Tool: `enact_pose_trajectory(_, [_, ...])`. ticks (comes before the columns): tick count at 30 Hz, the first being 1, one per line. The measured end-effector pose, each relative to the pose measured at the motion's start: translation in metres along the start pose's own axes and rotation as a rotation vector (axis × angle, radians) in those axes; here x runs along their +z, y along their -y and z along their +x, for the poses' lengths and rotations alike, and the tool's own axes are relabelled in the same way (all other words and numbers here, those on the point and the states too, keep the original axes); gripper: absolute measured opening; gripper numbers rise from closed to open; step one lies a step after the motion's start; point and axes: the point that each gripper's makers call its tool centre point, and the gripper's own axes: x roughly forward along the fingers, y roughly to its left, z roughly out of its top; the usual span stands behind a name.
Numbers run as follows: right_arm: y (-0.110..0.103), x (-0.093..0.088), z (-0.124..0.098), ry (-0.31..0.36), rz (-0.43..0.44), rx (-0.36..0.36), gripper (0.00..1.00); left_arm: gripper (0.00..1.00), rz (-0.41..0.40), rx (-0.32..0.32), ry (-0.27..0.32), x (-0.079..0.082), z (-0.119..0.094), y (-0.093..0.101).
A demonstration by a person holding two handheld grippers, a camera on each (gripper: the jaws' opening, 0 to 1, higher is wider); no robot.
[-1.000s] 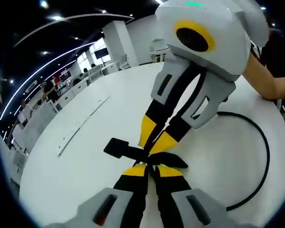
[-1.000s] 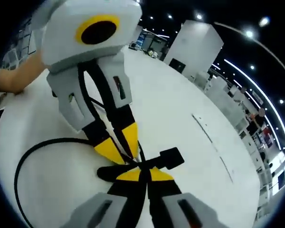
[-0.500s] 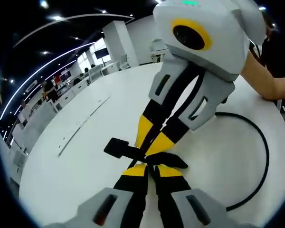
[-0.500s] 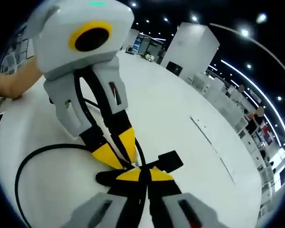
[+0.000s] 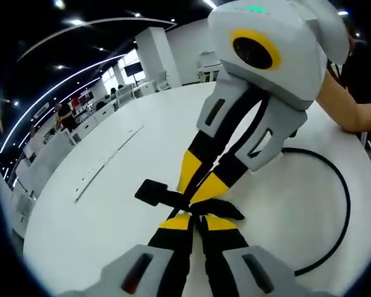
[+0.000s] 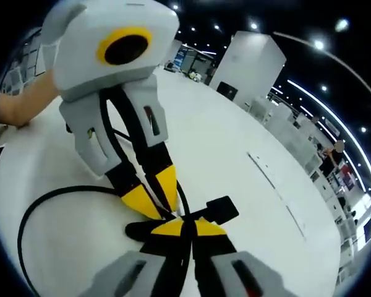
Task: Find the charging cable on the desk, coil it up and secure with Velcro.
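Note:
A black charging cable [image 5: 345, 185] lies in a loop on the white table [image 5: 111, 204]; the cable [image 6: 31, 213] also curves off to the left in the right gripper view. A black Velcro strap [image 5: 153, 192] crosses it, one flat tab sticking out to each side. My left gripper [image 5: 195, 220] is shut on the strap at that crossing. My right gripper [image 5: 198, 185] comes down from above and meets it tip to tip. In its own view the right gripper [image 6: 182, 228] is shut on the strap [image 6: 219, 209], with the left gripper [image 6: 157, 198] opposite.
A person's forearm [image 5: 346, 105] rests on the table's far edge, and the arm [image 6: 18, 105] is at the left in the right gripper view. A thin seam [image 5: 105, 164] runs across the tabletop. Office desks and a white pillar [image 6: 250, 62] stand beyond the table.
Both grippers stay pinched at the same spot on the strap. The right gripper's body has swayed slightly; the strap and cable have not visibly moved.

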Motion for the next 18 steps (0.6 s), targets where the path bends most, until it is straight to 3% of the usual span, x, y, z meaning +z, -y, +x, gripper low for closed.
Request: enact_pose_trajectory(18, [0.0,0.0,-0.0002,-0.003,0.002,-0.011,0.07,0.07,0.007,0.002,-0.001,0.0,-0.0007,0.0005])
